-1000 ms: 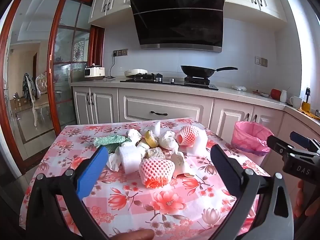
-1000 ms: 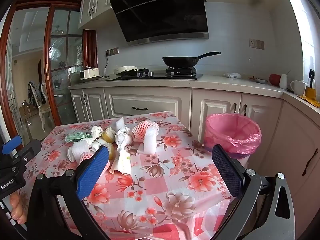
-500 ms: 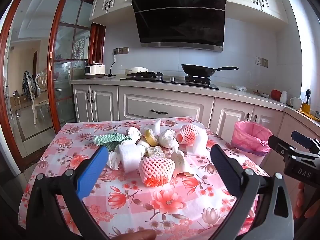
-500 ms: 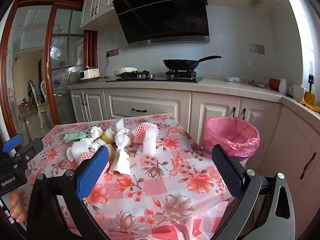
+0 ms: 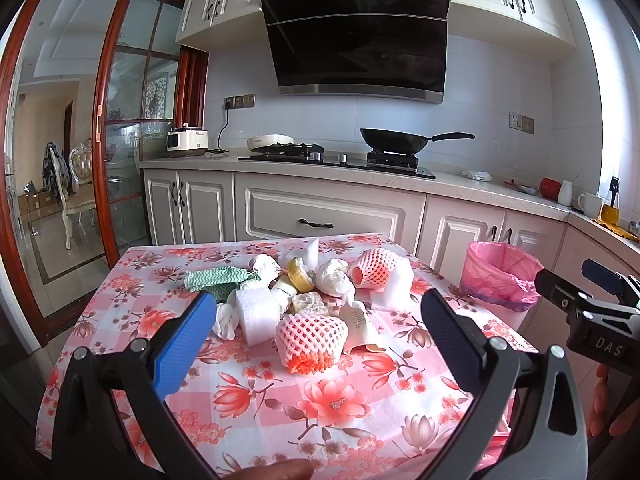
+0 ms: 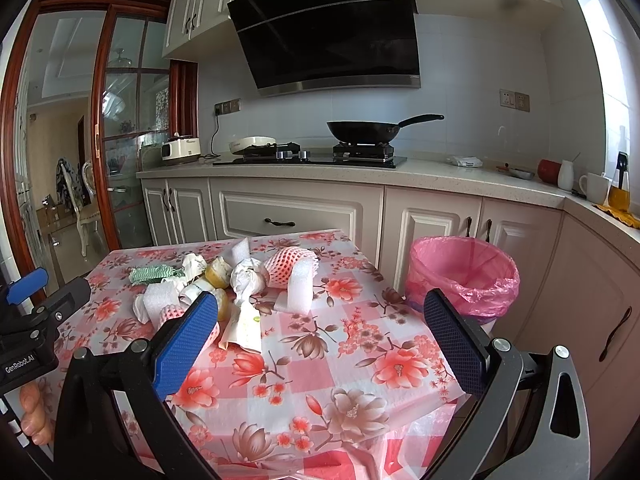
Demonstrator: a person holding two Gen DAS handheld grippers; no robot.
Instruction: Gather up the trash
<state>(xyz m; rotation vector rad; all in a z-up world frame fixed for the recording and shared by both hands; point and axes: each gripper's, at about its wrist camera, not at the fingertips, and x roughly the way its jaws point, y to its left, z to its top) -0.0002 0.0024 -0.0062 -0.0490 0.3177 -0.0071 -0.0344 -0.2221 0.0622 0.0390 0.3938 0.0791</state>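
Both tools are hovering released, holding nothing. The left gripper [image 5: 320, 328] is spreading wide before the trash pile [image 5: 304, 296] lying on the floral tablecloth [image 5: 320, 400]; its housing is showing "GenRobot.AI". The right gripper [image 6: 320, 332], marked "DAS", is facing the table's near corner. The pink-lined bin [image 6: 464, 276] is standing just beside the table.

a floral-clothed table [image 5: 344, 396] carries a trash pile [image 5: 304, 300].
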